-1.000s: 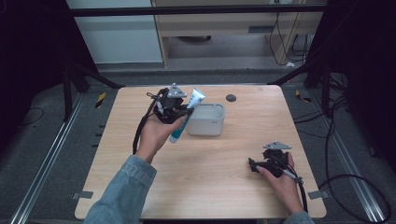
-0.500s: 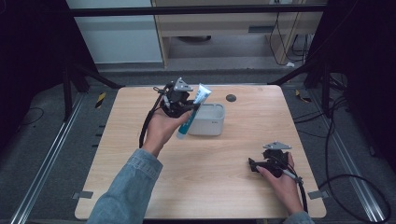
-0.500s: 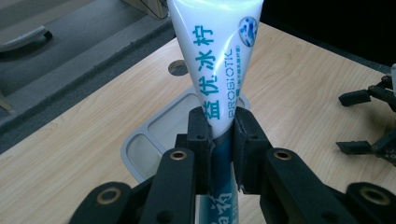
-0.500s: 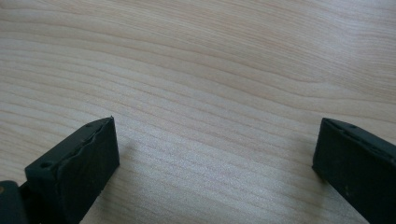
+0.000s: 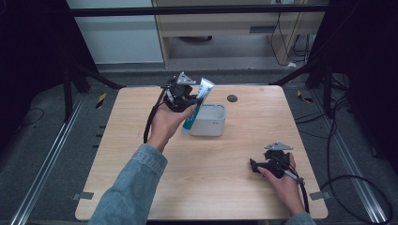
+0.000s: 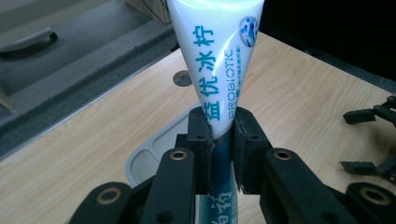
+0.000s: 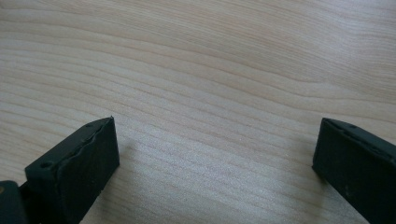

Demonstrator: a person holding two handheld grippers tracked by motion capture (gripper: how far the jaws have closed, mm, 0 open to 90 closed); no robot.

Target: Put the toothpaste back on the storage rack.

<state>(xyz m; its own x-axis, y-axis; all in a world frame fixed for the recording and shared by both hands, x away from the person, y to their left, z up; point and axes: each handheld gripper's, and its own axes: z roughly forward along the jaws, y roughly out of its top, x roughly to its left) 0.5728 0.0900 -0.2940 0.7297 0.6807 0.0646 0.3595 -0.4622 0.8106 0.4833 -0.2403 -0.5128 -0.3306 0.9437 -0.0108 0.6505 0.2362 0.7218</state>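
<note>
A white and teal toothpaste tube [image 5: 203, 91] is tilted with its flat end up, and my left gripper [image 5: 193, 103] is shut on its middle. In the left gripper view the two pads press the tube [image 6: 217, 56] from both sides, and my left gripper [image 6: 222, 133] hangs over the near left part of a white tray-like container [image 6: 149, 156]. That container [image 5: 213, 124] stands on the wooden table [image 5: 211, 187] just right of the hand. My right gripper [image 5: 256, 166] rests low at the table's right front, open with nothing between its jaws, and the right gripper [image 7: 215, 154] shows bare wood there.
A small dark round disc [image 5: 232, 98] lies on the table behind the container, also seen as the disc [image 6: 182, 78] past the tube. Dark frame posts and cables surround the table. The right gripper [image 6: 373, 140] shows far right in the left gripper view.
My left hand has carried the tube to the right and a little up, from beside the container's left end to over its near left edge. The right hand has stayed put.
</note>
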